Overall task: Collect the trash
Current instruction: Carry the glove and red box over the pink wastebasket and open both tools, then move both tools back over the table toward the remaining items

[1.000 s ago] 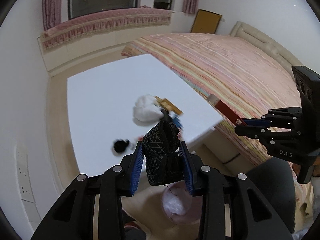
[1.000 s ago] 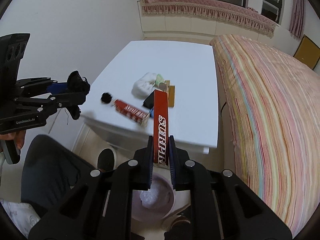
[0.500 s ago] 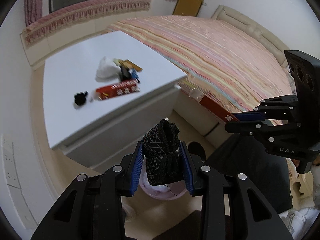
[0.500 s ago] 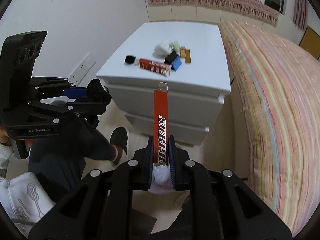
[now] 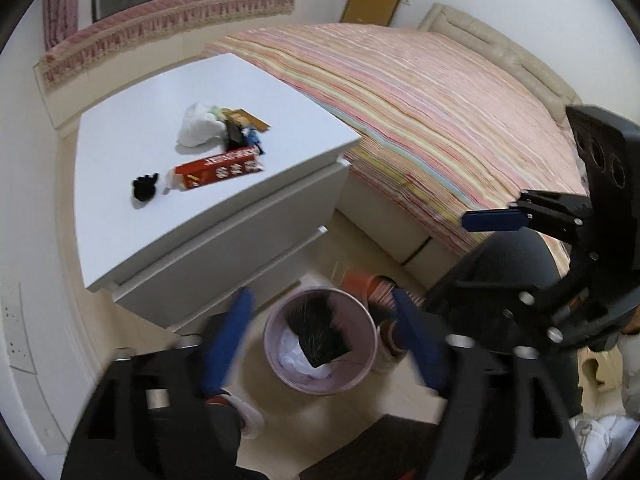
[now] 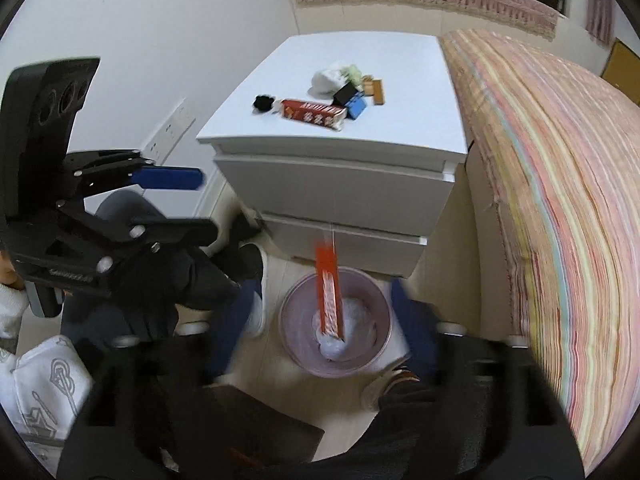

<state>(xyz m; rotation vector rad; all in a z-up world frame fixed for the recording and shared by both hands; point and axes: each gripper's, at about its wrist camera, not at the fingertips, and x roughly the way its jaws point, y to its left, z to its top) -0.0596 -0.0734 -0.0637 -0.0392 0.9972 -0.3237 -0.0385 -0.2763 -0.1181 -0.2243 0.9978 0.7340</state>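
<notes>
Trash bin (image 5: pixel 320 340), pink and round, standing on the floor in front of the white desk (image 5: pixel 120 148), lined with a white bag. Falling into it, blurred: a black mesh bundle (image 5: pixel 318 334) under the left tongs (image 5: pixel 324 336) and a long red carton (image 6: pixel 329 292) under the right tongs (image 6: pixel 324 320). Opening at this moment, both pairs of tongs, blue pads spreading wide on either side of the bin's rim, pressing on nothing; the bundle and the carton dropping free between them. Lying on the desk top, well apart from the bin: another red carton (image 5: pixel 219 168), a small black scrap (image 5: pixel 145 187) just beside its end, a crumpled white wad (image 5: pixel 199 130), a black piece and a blue one (image 6: pixel 355 106) touching the carton's far end, and a brown flat strip (image 6: pixel 377 91). Showing two closed drawers on the desk front. Running along the desk's side, a bed with a striped pink cover (image 5: pixel 420 100). Resting near the bin, the person's shoes and dark trouser legs.
</notes>
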